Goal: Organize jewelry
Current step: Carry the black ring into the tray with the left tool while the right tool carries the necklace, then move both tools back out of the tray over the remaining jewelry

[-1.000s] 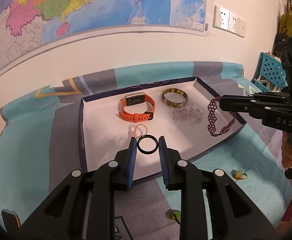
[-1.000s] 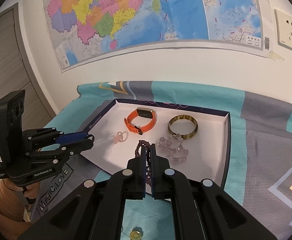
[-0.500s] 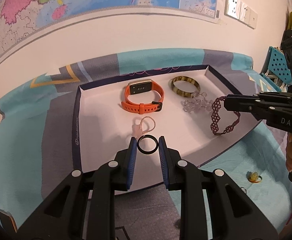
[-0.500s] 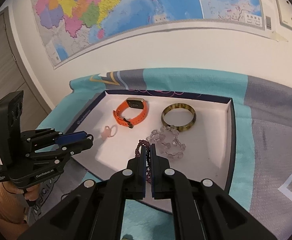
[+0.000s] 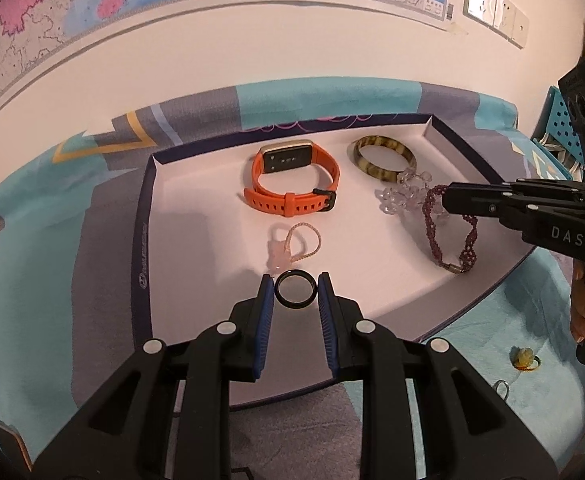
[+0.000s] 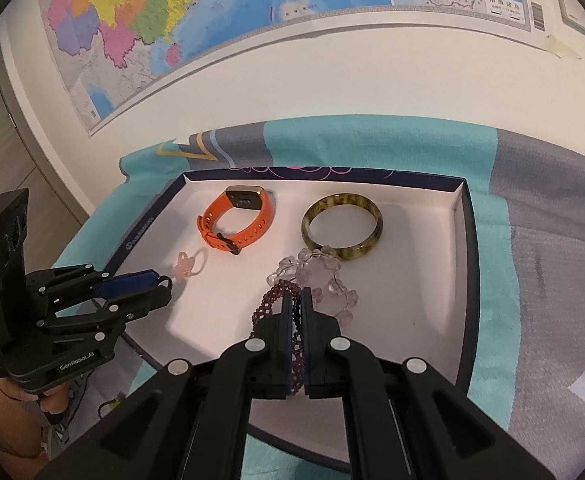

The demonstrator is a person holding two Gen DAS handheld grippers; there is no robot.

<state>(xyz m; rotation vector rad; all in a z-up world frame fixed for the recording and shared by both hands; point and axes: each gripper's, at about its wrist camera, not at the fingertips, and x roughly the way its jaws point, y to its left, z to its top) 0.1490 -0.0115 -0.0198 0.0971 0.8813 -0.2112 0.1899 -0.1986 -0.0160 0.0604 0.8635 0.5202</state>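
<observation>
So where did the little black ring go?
The black ring is pinched between the left gripper fingertips, over the near left part of the white tray, just in front of the small pink ring.

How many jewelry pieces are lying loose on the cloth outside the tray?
2, both near the tray's right front corner in the left wrist view: a yellow-green ring and a small metal ring just nearer the camera. More may be hidden behind the grippers.

"DAS" stands in white letters on the black body of the right gripper (image 5: 444, 200). "GenRoboLAI" stands on the left gripper (image 6: 160, 282), low on its body. Map (image 6: 252, 4) print is too small to read.
</observation>
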